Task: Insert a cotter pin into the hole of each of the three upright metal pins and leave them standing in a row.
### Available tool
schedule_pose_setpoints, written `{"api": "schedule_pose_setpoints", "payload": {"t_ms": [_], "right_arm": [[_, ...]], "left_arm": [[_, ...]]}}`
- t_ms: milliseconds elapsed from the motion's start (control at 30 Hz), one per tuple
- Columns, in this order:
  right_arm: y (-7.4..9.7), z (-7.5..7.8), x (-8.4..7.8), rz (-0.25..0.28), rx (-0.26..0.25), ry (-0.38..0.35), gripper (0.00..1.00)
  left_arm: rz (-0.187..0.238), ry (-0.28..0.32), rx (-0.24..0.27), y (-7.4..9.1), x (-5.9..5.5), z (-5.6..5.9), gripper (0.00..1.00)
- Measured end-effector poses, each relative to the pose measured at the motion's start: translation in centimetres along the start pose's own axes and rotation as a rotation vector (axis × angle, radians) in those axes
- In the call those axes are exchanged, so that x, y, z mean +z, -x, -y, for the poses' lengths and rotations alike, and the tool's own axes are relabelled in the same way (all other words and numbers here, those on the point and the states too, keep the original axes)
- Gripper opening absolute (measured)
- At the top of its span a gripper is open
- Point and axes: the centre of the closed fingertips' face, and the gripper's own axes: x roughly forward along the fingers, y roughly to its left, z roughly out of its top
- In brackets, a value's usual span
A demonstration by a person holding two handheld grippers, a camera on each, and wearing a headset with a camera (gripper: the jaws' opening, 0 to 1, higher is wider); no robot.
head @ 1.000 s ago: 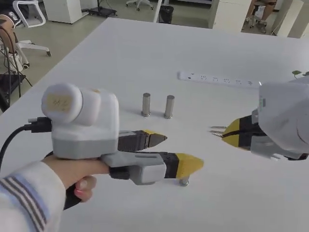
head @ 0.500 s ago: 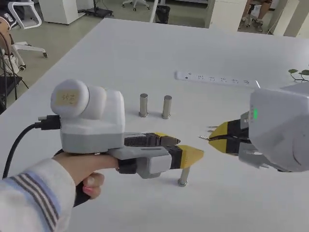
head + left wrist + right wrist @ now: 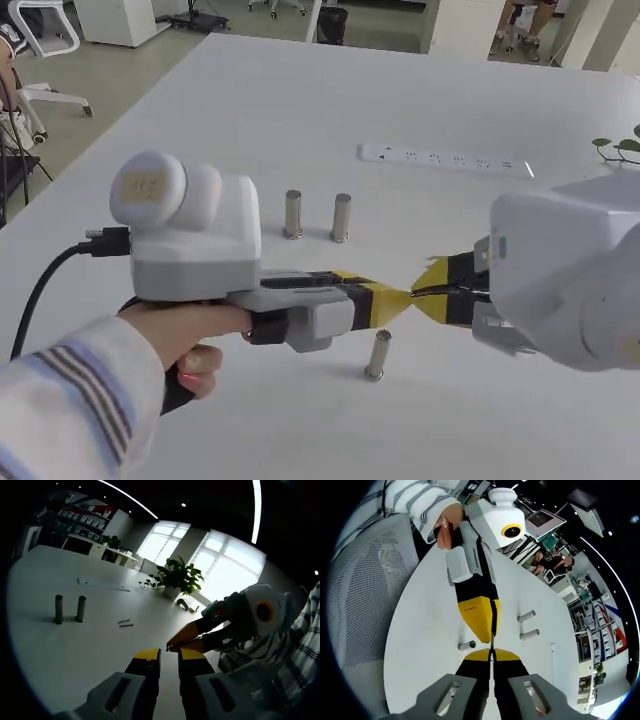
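Two metal pins [image 3: 292,214] [image 3: 341,217] stand upright side by side on the white table [image 3: 250,110]; a third pin [image 3: 378,354] stands nearer, below the gripper tips. My right gripper [image 3: 420,293] is shut on a thin cotter pin [image 3: 491,645] that points at my left gripper [image 3: 400,297]. The left jaws stand a narrow gap apart, tip to tip with the right gripper [image 3: 170,647]. The right gripper view has the near pin [image 3: 467,645] just left of the jaws and the pair [image 3: 526,616] farther off. Loose cotter pins [image 3: 125,623] lie on the table beyond the pair [image 3: 59,609].
A white power strip [image 3: 440,158] lies across the table behind the pins. A potted plant [image 3: 177,577] stands at the far right edge. Office chairs [image 3: 40,60] and cabinets stand on the floor beyond the table's left side.
Both grippers have lifted and come together until their tips meet above the near pin. The left jaws have narrowed from wide open to a small gap.
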Motion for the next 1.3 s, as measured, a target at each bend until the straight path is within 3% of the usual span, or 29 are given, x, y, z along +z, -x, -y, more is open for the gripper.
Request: {"api": "schedule_pose_setpoints", "payload": {"t_ms": [367,733,1100,1300], "right_arm": [[-0.1,-0.4,0.3,0.001,0.001,0.018,0.00],[0.0,-0.5,0.8,0.010,0.000,0.046,0.00],[-0.1,-0.6,1.1,0.018,-0.001,0.035,0.00],[-0.2,-0.8,1.0,0.013,0.007,0.047,0.00]], "left_arm": [[0.000,0.040,0.000,-0.1,-0.1,0.0,0.01],[-0.017,0.037,0.008,-0.3,-0.5,-0.2,0.00],[-0.023,0.077,-0.016,0.0,-0.4,-0.1,0.00],[-0.042,-0.024,-0.001,-0.1,-0.7,0.0,0.00]]}}
